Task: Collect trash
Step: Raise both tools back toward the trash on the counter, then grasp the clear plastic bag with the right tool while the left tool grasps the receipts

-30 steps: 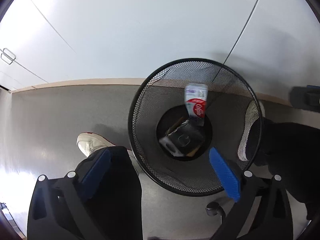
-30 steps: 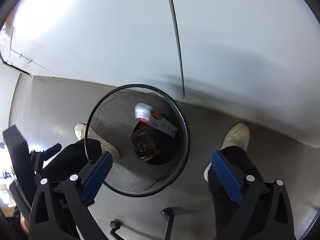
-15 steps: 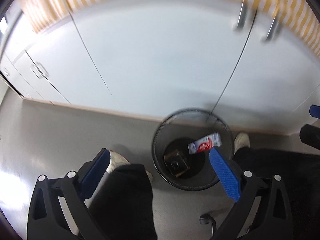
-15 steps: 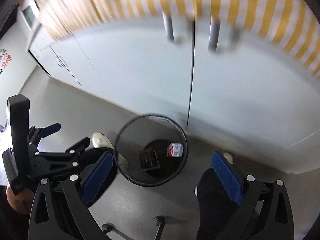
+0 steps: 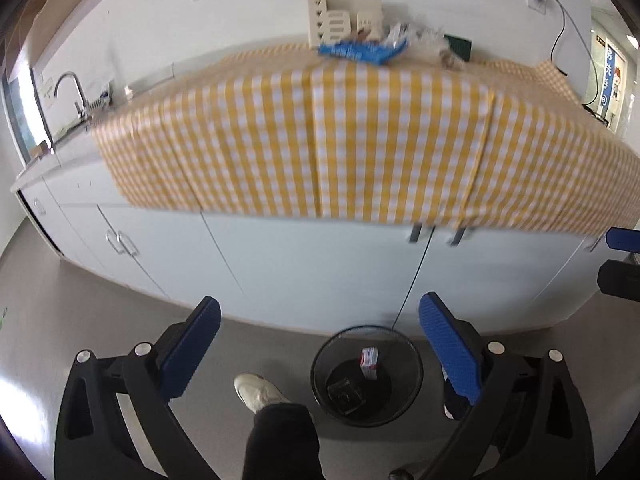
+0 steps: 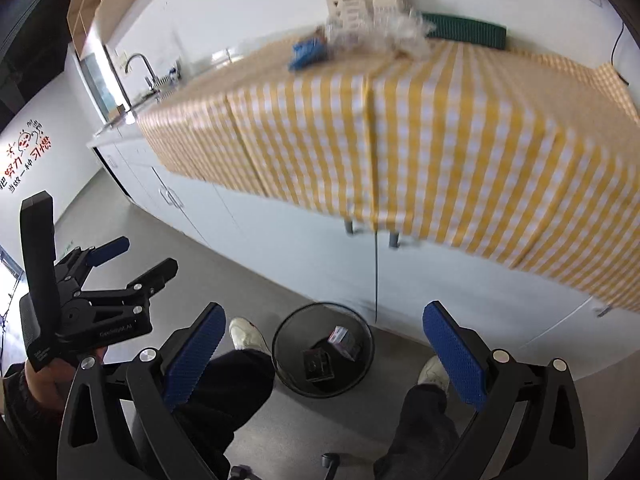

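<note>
A black mesh bin (image 5: 412, 364) stands on the floor by the cabinets; it also shows in the right wrist view (image 6: 362, 364). Inside lie a red-and-white carton (image 5: 370, 362) (image 6: 339, 336) and a dark box (image 5: 346, 394) (image 6: 318, 364). On the yellow checked counter (image 5: 320, 132) lie a blue packet (image 5: 360, 51) (image 6: 306, 53) and crumpled clear plastic (image 5: 430, 38) (image 6: 394, 36). My left gripper (image 5: 318, 350) is open and empty, high above the bin; it also shows in the right wrist view (image 6: 132, 258). My right gripper (image 6: 322, 354) is open and empty.
White cabinet doors (image 5: 312, 264) run under the counter. A white organizer (image 5: 330, 24) and a green item (image 6: 466, 32) stand at the counter's back. A sink with tap (image 5: 74, 92) is at the left. The person's shoes (image 5: 258, 394) (image 6: 434, 372) flank the bin.
Both grippers have risen and tilted up from over the bin. The counter top and its items have come into view. The bin now looks small and low.
</note>
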The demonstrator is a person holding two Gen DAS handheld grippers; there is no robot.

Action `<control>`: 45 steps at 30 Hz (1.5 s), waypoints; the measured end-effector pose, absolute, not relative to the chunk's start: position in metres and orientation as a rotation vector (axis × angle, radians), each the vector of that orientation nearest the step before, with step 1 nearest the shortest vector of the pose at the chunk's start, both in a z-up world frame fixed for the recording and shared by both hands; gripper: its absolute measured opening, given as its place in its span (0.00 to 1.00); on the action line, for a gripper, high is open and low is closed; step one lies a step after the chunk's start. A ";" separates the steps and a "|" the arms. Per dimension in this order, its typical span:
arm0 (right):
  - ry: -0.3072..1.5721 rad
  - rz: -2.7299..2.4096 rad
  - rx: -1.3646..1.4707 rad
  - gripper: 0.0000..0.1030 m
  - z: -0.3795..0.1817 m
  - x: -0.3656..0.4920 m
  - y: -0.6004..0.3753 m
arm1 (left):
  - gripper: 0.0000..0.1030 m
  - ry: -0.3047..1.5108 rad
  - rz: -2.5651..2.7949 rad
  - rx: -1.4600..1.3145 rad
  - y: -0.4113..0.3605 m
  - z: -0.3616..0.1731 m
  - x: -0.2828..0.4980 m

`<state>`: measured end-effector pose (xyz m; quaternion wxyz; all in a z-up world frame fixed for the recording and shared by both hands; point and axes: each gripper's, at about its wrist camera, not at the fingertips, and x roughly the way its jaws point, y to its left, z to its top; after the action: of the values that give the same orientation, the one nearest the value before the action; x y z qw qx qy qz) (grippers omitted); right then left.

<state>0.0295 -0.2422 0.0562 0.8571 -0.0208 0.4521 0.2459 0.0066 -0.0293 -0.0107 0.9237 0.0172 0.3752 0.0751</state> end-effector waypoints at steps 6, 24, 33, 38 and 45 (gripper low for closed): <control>0.871 0.521 -0.052 0.97 0.109 0.063 -0.260 | 0.96 0.714 0.140 0.125 -0.037 0.037 0.044; 0.809 0.505 -0.056 0.97 0.144 0.294 -0.241 | 0.96 0.631 0.030 0.227 -0.023 0.095 0.252; 0.863 0.478 -0.049 0.97 0.126 0.354 -0.234 | 0.96 0.613 0.020 0.278 -0.025 0.104 0.309; 0.913 0.467 -0.064 0.97 0.118 0.391 -0.226 | 0.96 0.636 0.016 0.297 -0.033 0.098 0.340; 0.956 0.478 -0.081 0.97 0.108 0.429 -0.216 | 0.86 0.688 -0.023 0.352 -0.040 0.083 0.376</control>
<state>0.4288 -0.2160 0.1076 0.8597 -0.0388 0.4555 0.2278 0.3759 -0.0400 0.0830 0.9262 0.1717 0.3354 -0.0110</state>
